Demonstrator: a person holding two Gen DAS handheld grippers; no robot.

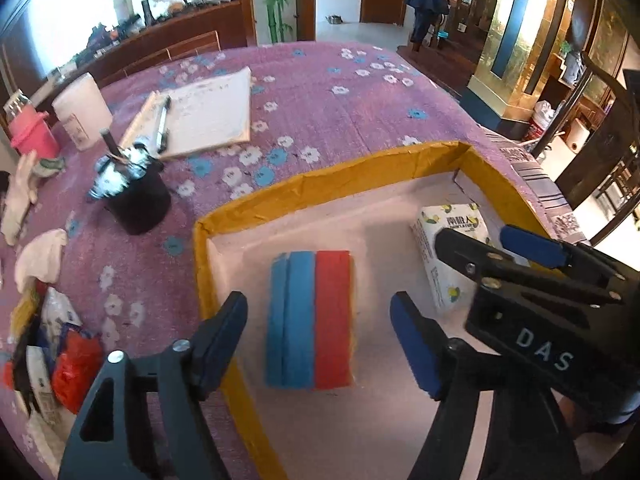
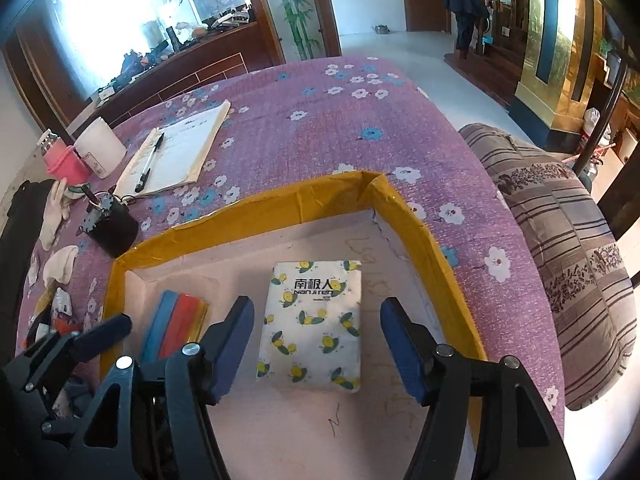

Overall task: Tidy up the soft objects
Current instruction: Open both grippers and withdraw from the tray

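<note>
Two soft items lie inside the shallow white tray with the yellow taped rim (image 1: 320,178), flat on its floor and well apart from each other. First: a stack of blue and red sponge cloths (image 1: 310,320), long axis running twelve to six in the left wrist view. Second: a white tissue pack printed with yellow fruit (image 2: 312,324), long axis likewise near twelve to six in the right wrist view, leaning slightly toward one.

Left gripper (image 1: 320,344): jaws spread, nothing held. The sponge stack sits between the two fingers with clear floor on both sides, so neither pad presses it. Right gripper (image 2: 316,350): jaws also spread and empty, the tissue pack centred between the fingers, gaps at nine and three.

Governing relation: each item lies dead ahead of its own tool, at twelve, with its long axis along the pointing line, so the fingers straddle the short width. The left hand is the nearer to the sponges, the right to the tissues; in the left view the right tool crosses in at three to four o'clock, just beside the tissue pack.

Judgement: both items appear already placed. More soft goods, pale cloths (image 1: 38,260) and crinkled packets (image 1: 60,356), remain on the purple flowered tablecloth (image 1: 340,120) at nine o'clock of the tray, nearer the left hand
</note>
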